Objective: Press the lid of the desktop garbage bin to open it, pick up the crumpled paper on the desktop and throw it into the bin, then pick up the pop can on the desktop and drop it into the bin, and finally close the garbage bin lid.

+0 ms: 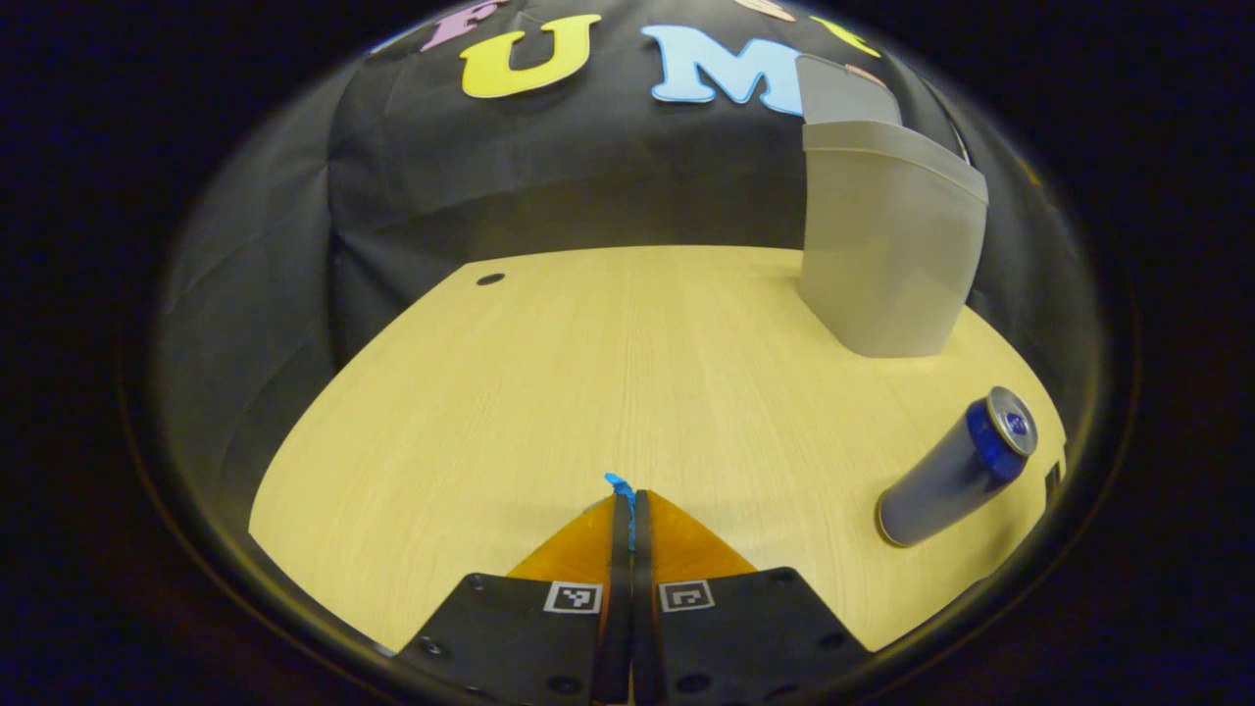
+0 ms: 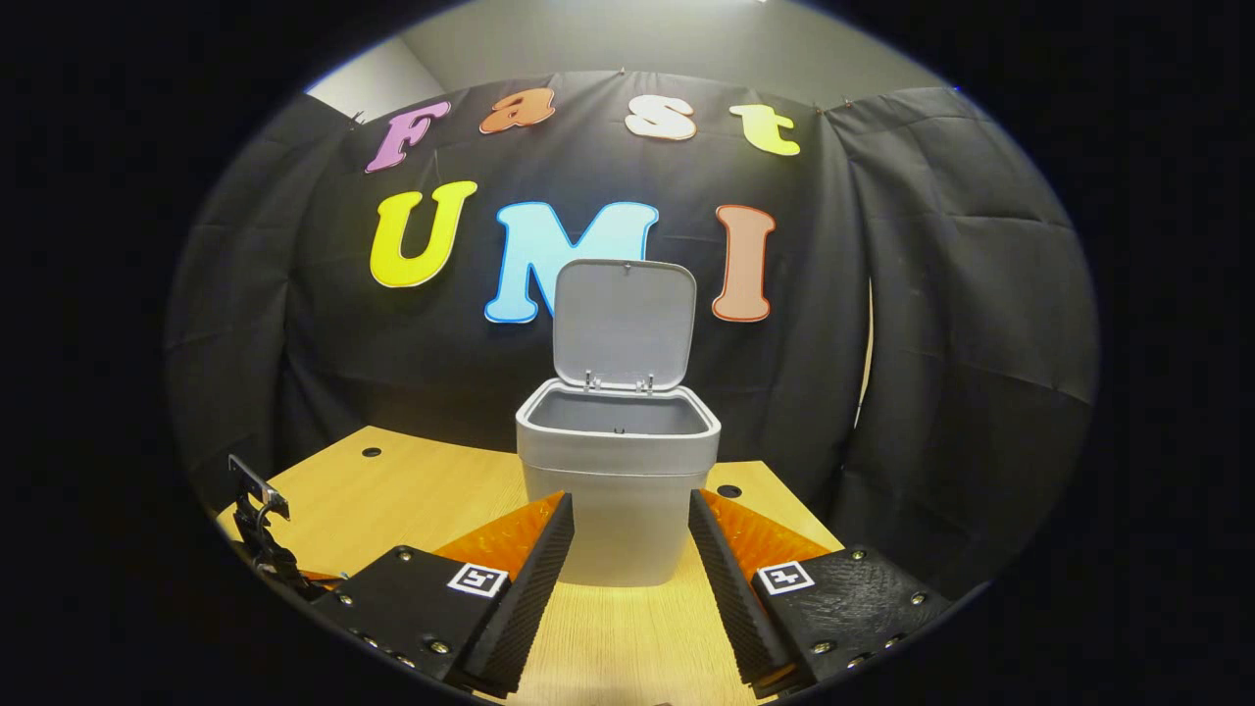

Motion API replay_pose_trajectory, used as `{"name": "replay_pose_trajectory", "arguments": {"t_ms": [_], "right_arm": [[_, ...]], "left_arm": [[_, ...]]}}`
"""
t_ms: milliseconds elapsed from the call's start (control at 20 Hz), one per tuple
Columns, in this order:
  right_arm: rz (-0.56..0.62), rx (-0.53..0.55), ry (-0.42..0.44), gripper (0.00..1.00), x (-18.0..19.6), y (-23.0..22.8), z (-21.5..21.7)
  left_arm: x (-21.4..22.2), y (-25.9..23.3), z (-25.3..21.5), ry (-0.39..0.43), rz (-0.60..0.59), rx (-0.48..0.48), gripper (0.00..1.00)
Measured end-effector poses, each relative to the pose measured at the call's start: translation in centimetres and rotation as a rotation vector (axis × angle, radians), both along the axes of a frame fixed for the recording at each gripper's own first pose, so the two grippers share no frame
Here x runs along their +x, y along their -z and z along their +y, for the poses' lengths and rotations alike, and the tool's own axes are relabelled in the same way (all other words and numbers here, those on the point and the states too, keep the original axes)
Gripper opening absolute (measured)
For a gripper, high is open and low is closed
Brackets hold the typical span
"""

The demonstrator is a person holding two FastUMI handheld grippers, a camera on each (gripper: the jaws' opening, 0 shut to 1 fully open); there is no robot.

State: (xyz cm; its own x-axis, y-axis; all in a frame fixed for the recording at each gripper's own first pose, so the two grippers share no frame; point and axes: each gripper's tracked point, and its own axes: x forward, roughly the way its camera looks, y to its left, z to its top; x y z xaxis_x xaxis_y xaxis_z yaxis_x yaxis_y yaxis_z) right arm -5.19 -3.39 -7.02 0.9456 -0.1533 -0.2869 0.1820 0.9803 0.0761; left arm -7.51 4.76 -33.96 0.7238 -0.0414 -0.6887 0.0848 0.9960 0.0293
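Recording booth, not a home: black cloth wall (image 2: 961, 324) draped behind a bare wooden desk (image 2: 392, 500), plain ceiling (image 2: 627, 39) above.

The pale yellow wood-grain bench (image 1: 608, 373) had a smooth, faintly sheeny laminate look, and the light grey plastic desktop bin (image 2: 618, 480) with its raised grey plastic lid (image 2: 625, 319) was matt and even. The blue and silver metal pop can (image 1: 956, 471) looked glossy, with a bright metallic rim, while the black cloth booth wall (image 2: 941, 324) hung matt and creased behind the bench.
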Motion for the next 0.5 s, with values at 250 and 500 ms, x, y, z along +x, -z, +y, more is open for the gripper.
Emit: {"name": "replay_pose_trajectory", "arguments": {"t_ms": [250, 500], "right_arm": [[-0.009, -0.003, 0.003, 0.77, -0.1, -0.1, -0.8], [-0.017, 0.001, -0.009, 0.77, 0.4, 0.1, -1.4]], "left_arm": [[0.8, -1.9, -1.1, 0.015, -0.035, -0.006, 0.07], [1.7, -6.2, -2.6, 0.032, -0.138, -0.071, 0.10]]}}
